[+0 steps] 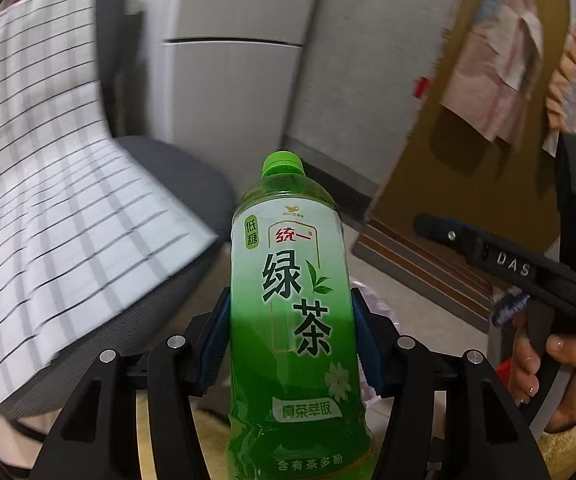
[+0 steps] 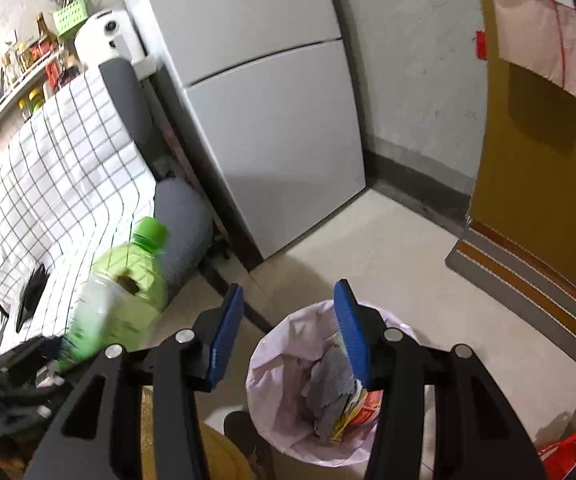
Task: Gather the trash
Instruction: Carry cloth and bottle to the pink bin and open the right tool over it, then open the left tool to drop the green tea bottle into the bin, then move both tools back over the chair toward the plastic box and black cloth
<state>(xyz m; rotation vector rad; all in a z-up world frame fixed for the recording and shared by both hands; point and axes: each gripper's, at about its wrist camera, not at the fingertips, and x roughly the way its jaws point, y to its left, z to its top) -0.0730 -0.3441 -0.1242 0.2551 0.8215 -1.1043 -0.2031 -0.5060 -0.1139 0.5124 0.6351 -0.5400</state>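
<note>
The pale tiled floor (image 2: 388,240) carries a trash bin (image 2: 288,360) lined with a pale pink bag, holding crumpled grey paper and a red and yellow wrapper. A grey fridge (image 2: 272,140) stands on the floor in the corner, beside a chair (image 2: 180,216) draped with checked cloth (image 2: 60,184).

The green tea bottle (image 1: 294,320) carries a label: 统一 in red at 12 o'clock, 低糖 in a green tab at 10 o'clock, large 绿茶 down the middle, 真茶萃取 in a white band at 6 o'clock, and 含有茶多酚 below it. The right gripper's (image 1: 440,226) black body reads "DAS".
</note>
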